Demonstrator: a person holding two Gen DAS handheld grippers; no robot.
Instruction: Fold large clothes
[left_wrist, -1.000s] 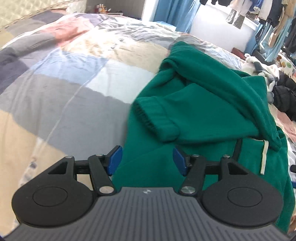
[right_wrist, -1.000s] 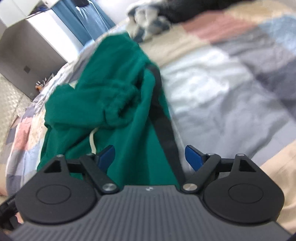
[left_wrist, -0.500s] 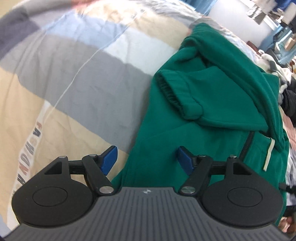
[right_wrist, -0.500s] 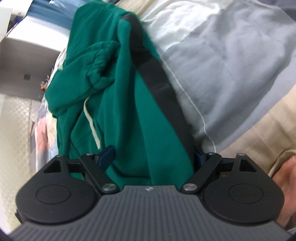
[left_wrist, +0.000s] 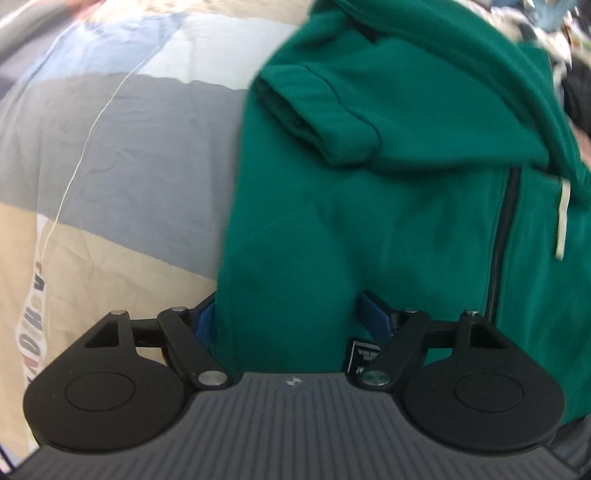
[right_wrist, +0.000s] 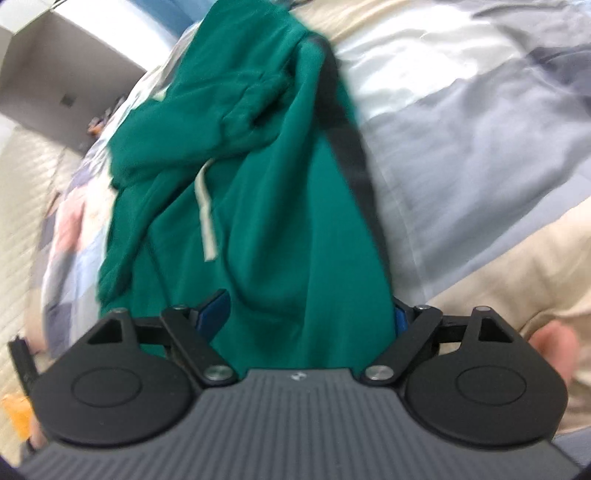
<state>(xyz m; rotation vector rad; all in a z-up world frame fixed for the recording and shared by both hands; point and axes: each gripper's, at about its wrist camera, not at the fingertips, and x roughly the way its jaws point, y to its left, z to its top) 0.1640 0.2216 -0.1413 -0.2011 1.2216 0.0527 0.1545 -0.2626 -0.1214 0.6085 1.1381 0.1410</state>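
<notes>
Green hoodie on the quilt, partly folded, cuffed sleeve laid across the chest, zip and pale drawstring off to the right in the left view. Long axis running straight away from both tools, hood end far, hem end right under the lenses. Left gripper pitched steeply down over the hem's left corner, jaws opening, wide now, cloth edge sitting between the blue pads but nothing pinched as far as can be told. Right gripper set wide too, straddling the other hem corner by the dark side band, fabric bunched in the gap, pads apparently not pressing. Both about equally close, each over its own corner, so likely a two-handed hem pickup and a fold away toward the hood. Hem edge itself cut off beneath both housings, so actual contact with the quilt impossible to confirm. Right pad on the right gripper mostly buried behind cloth. Small black label by the left gripper, print unreadable. Motion blur softening everything; a bit of hand at the right view's edge.
</notes>
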